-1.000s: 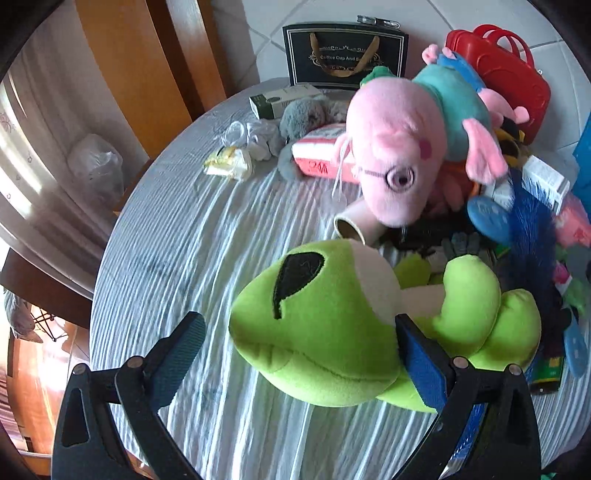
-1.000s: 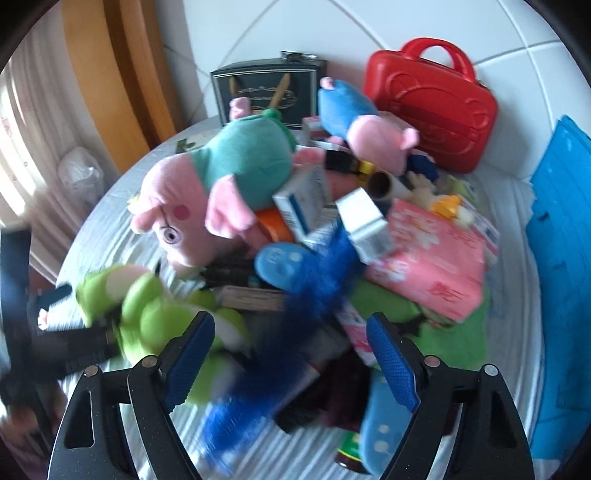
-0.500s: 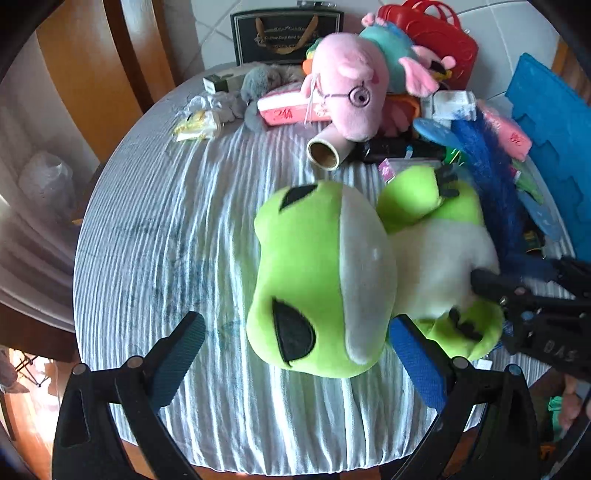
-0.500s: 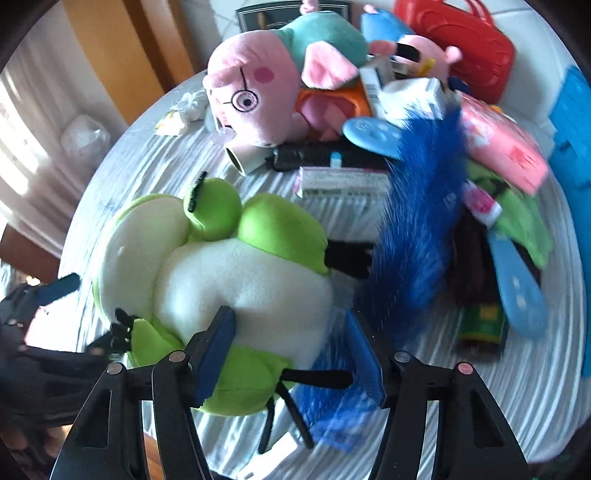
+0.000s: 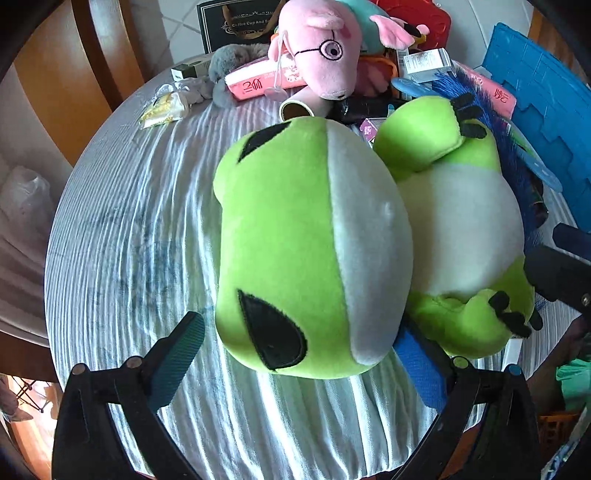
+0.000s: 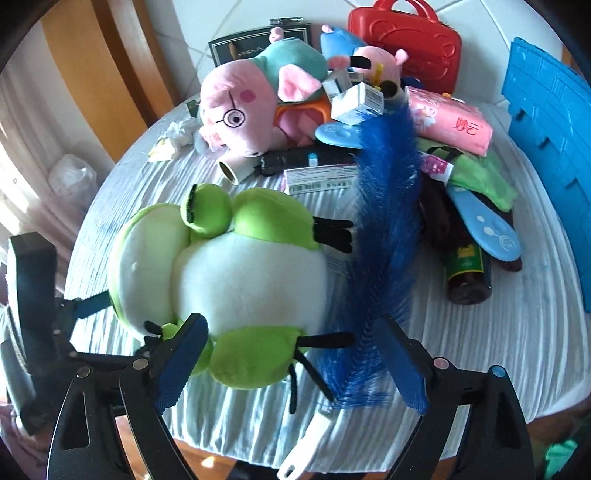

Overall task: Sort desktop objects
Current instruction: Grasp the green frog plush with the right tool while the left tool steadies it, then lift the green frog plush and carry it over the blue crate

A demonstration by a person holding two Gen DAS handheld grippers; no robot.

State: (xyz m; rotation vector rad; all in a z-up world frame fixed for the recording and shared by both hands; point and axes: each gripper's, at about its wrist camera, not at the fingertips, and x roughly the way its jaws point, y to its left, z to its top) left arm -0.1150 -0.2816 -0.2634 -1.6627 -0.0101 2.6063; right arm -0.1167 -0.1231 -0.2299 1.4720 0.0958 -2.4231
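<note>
A green and white frog plush [image 5: 314,243] lies on its back on the striped cloth near the table's front edge. My left gripper [image 5: 295,362] is open, its blue pads either side of the frog's head. My right gripper [image 6: 291,365] is open at the frog's [image 6: 236,280] lower body and feet, with a blue feather duster [image 6: 384,229] lying between its fingers. The left gripper shows at the left edge of the right wrist view [image 6: 33,314].
A pile at the back holds a pink pig plush [image 6: 240,107], a second pig plush [image 6: 369,55], small boxes [image 6: 358,99], a pink tissue pack [image 6: 454,122], a brown bottle [image 6: 465,269], a red case [image 6: 406,44] and a black bag [image 5: 236,22]. A blue panel [image 6: 550,140] stands at the right.
The frog has rolled onto its back and come closer to the table's front edge. Both grippers have closed in on it; the right gripper has opened wider.
</note>
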